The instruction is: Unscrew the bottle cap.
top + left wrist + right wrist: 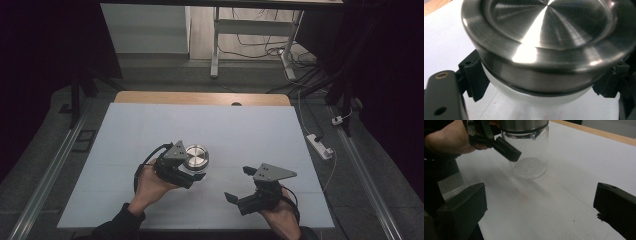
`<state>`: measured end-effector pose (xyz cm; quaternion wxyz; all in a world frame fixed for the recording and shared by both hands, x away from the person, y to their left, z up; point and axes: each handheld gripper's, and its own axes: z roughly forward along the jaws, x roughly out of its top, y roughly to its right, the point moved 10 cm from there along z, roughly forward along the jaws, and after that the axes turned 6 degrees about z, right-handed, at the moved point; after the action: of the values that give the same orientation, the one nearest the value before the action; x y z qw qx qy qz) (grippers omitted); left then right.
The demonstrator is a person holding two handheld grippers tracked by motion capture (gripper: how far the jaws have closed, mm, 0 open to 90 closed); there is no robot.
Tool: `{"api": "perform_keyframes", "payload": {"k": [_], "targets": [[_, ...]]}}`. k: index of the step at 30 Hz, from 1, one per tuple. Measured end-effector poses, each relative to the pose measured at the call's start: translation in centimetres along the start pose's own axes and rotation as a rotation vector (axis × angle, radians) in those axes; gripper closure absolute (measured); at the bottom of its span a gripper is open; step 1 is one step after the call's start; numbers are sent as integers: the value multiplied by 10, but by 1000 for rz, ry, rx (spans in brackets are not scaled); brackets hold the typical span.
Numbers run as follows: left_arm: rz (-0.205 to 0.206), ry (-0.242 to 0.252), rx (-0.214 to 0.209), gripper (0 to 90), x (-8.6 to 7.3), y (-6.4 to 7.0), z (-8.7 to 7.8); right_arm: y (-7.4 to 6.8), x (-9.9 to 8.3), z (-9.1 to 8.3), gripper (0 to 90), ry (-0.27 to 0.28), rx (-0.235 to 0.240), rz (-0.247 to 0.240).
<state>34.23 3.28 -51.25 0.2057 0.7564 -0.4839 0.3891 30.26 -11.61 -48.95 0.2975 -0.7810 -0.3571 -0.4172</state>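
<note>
Left of centre in the high view, the left gripper (pixel 192 170) had its fingers (pixel 475 75) closed around a clear glass jar (pixel 530 157), just below its steel lid (pixel 195 156) (the jar stood upright on the white surface (pixel 250 135)). Toward the lower right of that view, the right gripper (pixel 239 184) hung well apart from the jar, its fingers (pixel 616 205) spread wide and holding nothing.
</note>
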Motion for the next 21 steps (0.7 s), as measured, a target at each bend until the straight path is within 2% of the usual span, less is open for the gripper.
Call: {"api": "perform_keyframes", "payload": {"k": [8, 14, 17, 21], "targets": [[-1, 2, -6, 155, 0, 2, 1, -4, 11, 14, 0, -29, 8, -22], [1, 6, -9, 155, 1, 3, 1, -10, 28, 29, 0, -26, 0, -48], [1, 8, -10, 155, 1, 4, 1, -14, 36, 36, 0, -30, 11, -36], [4, 5, -10, 155, 1, 4, 1, -17, 47, 43, 0, -27, 22, -44]]}}
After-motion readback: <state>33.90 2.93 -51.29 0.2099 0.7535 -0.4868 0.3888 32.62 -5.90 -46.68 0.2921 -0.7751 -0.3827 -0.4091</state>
